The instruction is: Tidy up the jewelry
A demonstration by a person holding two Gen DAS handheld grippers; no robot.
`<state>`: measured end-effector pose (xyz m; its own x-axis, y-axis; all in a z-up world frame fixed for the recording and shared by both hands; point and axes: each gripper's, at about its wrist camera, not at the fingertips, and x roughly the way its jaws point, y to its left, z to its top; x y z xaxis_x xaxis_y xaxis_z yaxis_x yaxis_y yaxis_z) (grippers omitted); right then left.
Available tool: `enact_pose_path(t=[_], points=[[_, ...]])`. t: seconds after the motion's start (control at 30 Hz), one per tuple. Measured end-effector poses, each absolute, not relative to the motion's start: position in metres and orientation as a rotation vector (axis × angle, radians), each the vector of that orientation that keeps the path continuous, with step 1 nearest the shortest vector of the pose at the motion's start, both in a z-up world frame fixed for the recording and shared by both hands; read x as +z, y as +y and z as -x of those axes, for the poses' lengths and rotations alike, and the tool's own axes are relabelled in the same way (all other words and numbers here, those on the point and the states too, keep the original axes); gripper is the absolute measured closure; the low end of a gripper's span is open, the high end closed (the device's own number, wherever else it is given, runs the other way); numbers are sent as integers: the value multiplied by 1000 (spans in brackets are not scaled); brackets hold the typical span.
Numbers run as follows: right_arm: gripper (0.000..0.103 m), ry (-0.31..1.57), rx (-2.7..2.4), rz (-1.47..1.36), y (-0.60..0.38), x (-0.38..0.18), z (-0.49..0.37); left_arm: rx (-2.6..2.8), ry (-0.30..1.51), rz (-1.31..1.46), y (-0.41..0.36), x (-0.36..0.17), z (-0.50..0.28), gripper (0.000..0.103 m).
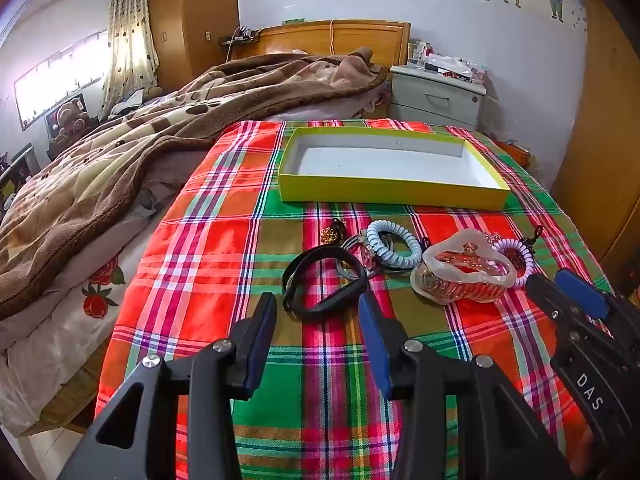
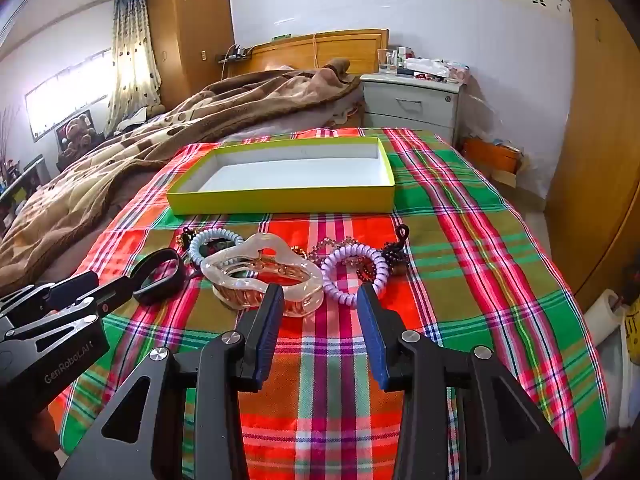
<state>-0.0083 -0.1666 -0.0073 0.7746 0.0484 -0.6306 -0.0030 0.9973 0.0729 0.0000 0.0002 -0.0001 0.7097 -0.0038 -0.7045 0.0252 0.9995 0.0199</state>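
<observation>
Beyond us the yellow box [image 1: 394, 194] sits empty on the plaid cloth [image 1: 224, 240], the jewelry heaped nearer: grabbing the hair claw [image 2: 262, 276] could drag the purple coil [image 2: 354, 270], as our left gripper [image 1: 318, 322] and right gripper [image 2: 320, 312] gape, holding nothing

Daylight, bright. Source: window [image 1: 60, 80] at far left, blown out to white in both views; curtain [image 1: 130, 36] beside it glows. Colours on plaid cloth [image 1: 224, 240] saturated. Shadows soft, short. Strong fisheye bending at edges, dark vignette in corners. Near gripper bodies slightly soft; mid-scene sharp, mild compression blur
</observation>
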Motion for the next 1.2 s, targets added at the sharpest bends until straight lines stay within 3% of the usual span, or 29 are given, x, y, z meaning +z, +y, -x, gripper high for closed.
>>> enact_pose_path(t=[1.2], points=[[64, 695, 42, -66, -165, -13, 4, -10, 827, -6, 14, -12, -5, 59]])
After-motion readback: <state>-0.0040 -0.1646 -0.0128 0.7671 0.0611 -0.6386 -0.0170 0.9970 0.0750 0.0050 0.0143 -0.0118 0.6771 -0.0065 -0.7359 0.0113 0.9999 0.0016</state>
